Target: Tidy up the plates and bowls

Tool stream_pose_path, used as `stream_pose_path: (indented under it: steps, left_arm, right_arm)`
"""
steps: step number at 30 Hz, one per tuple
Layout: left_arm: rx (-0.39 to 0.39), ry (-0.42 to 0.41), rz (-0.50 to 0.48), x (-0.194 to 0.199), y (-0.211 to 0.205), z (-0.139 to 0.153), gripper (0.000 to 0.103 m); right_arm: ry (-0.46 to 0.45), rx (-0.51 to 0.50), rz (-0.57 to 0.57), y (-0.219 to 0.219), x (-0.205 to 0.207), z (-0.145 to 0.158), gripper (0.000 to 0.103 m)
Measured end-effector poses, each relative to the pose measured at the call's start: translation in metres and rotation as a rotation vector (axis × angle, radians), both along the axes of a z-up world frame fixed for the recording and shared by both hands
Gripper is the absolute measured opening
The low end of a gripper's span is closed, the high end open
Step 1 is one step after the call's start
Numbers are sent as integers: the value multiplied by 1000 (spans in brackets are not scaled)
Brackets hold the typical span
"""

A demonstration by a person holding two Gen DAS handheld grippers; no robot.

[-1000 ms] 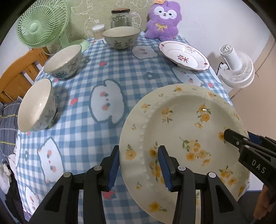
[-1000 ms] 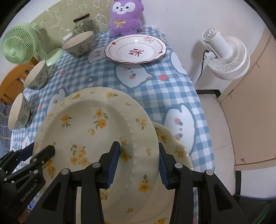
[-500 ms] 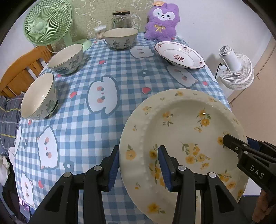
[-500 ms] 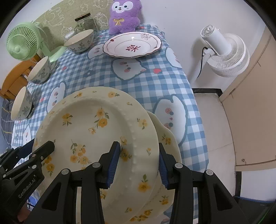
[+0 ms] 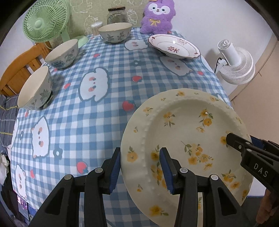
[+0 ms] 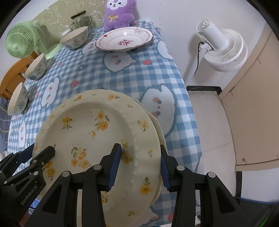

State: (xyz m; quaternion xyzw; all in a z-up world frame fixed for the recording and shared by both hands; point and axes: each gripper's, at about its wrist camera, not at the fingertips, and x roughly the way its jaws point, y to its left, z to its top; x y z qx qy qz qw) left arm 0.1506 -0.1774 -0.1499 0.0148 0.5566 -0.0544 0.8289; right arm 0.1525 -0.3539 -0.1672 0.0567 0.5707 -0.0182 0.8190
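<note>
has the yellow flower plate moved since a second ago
Yes. Held by both grippers, the yellow flower plate has come back toward the near table edge, away from the red-pattern plate, over a second plate.

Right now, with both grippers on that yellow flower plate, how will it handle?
The yellow flower plate looks glazed, so probably slippery between the fingers. It seems rigid, likely brittle. Held over a second plate, it may chip if dropped.

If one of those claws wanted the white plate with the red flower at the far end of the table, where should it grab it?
Probably by the rim. The red-flowered plate sits upright, its wavy rim flaring up off the checked tablecloth, so one finger could slip under. Come from the near side: a purple plush toy stands just behind it.
</note>
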Motion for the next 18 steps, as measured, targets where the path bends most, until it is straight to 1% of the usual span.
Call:
stream_pose_path:
  steps: [8,18]
  left_arm:
    - [2,5,-2,-5,-6,-7,44]
    - [-2,2,9,-6,-9,-14,44]
  right_arm:
    - [7,-6,-7,-4,-4,-6,44]
    - [-14,-34,-6,-4,-4,-8,44]
